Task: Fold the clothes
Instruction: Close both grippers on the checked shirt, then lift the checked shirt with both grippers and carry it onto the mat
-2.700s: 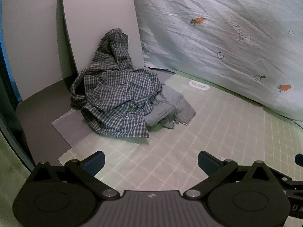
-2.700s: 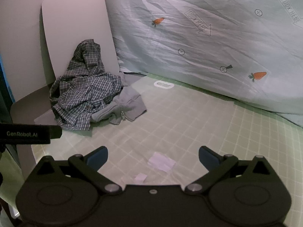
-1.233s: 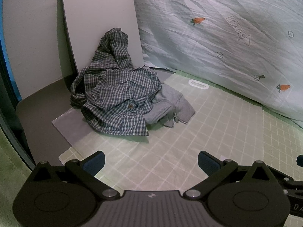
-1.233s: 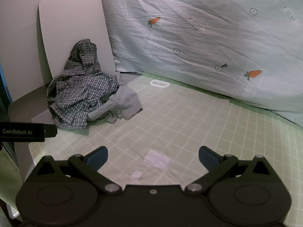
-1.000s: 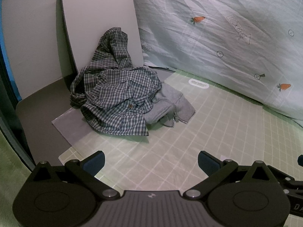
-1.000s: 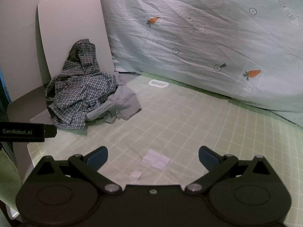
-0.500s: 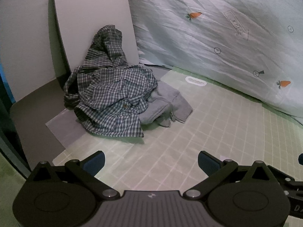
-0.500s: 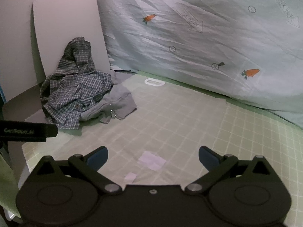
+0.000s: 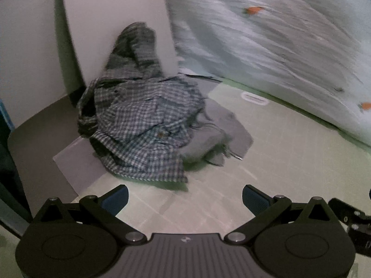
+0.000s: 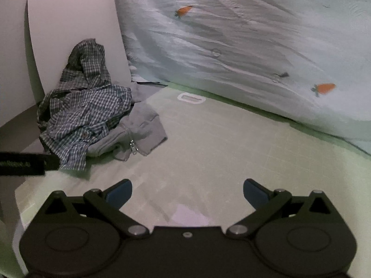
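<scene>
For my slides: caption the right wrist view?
Open right tongs approach a checked shirt heaped over a grey garment.

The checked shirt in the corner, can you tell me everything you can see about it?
The checked shirt is a crumpled heap of thin woven cloth in a small blue, grey and white check, not folded at all. One part climbs up against the pale upright board behind it; the rest spills onto the green grid mat. A small round button shows near the front. Its edge lies over a grey zip garment beside it. Neither hand-held gripper touches it; both are open and apart from it.
</scene>
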Demonstrator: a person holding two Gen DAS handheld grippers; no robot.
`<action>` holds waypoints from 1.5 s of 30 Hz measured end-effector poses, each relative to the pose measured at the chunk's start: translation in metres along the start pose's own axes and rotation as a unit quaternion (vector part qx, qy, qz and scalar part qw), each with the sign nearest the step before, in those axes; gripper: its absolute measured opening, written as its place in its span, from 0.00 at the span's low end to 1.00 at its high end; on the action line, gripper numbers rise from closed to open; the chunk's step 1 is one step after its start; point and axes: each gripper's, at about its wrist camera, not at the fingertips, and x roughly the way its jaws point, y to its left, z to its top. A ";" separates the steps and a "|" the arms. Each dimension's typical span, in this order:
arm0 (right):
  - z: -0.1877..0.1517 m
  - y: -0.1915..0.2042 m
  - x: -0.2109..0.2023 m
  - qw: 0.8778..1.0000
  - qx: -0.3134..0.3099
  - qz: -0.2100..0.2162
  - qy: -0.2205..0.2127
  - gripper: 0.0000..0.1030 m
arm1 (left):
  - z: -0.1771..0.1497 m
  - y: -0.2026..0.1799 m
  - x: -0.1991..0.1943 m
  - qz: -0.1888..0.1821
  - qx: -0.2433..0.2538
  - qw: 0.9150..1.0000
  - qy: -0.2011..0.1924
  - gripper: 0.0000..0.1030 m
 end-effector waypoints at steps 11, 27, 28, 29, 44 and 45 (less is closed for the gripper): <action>0.071 0.028 0.121 0.997 0.027 0.057 0.033 0.99 | 0.056 0.061 0.104 0.060 -0.070 0.995 0.041 0.99; 0.144 0.139 0.304 0.968 0.045 0.223 0.102 0.49 | 0.115 0.114 0.220 0.072 -0.150 0.985 0.043 0.58; 0.143 0.145 0.312 0.966 0.038 0.229 0.112 0.49 | 0.116 0.114 0.223 0.073 -0.155 0.984 0.045 0.54; 0.143 0.150 0.320 0.965 0.035 0.228 0.123 0.48 | 0.116 0.113 0.224 0.073 -0.158 0.984 0.047 0.51; 0.129 0.055 0.205 0.977 0.054 0.204 -0.022 0.01 | 0.113 0.056 0.126 -0.031 -0.123 0.992 -0.023 0.08; 0.124 0.042 0.192 0.978 0.068 0.194 -0.031 0.01 | 0.112 0.049 0.115 -0.042 -0.115 0.992 -0.029 0.08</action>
